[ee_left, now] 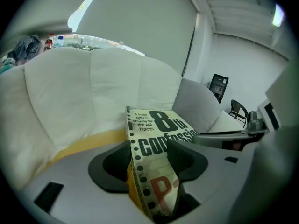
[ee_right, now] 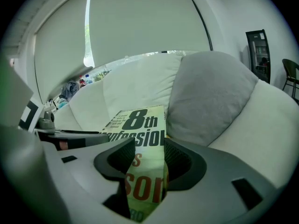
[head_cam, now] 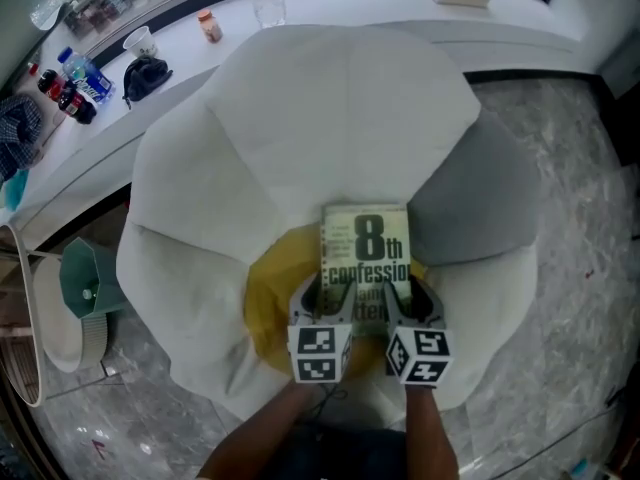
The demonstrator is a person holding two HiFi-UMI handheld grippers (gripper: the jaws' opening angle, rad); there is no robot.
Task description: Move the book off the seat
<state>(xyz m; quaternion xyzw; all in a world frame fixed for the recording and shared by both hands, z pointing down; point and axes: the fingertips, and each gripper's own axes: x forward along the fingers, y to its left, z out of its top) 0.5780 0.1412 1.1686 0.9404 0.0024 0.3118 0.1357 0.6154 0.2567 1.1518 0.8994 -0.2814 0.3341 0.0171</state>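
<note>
You have not moved anything yet: the book [head_cam: 366,253] lies flat, cover up, on the yellow seat [head_cam: 268,303] of the white chair [head_cam: 300,118], with the grey pillow [head_cam: 480,203] just beside it at its 2 o'clock. What you have done is the approach. Both grippers sit at the book's 6 o'clock edge, the left gripper [head_cam: 325,303] at the 7 o'clock corner and the right gripper [head_cam: 410,303] at the 5 o'clock corner. Each gripper view shows the jaws spread wide with a side edge of the book running between them, and the pads do not look pressed on it, so neither gripper has hold of anything. Left for you is nearly all of it: close on the book, lift it clear of the seat, and set it down elsewhere — the white bench [head_cam: 350,13] at 12 o'clock looks like a likely spot.
</note>
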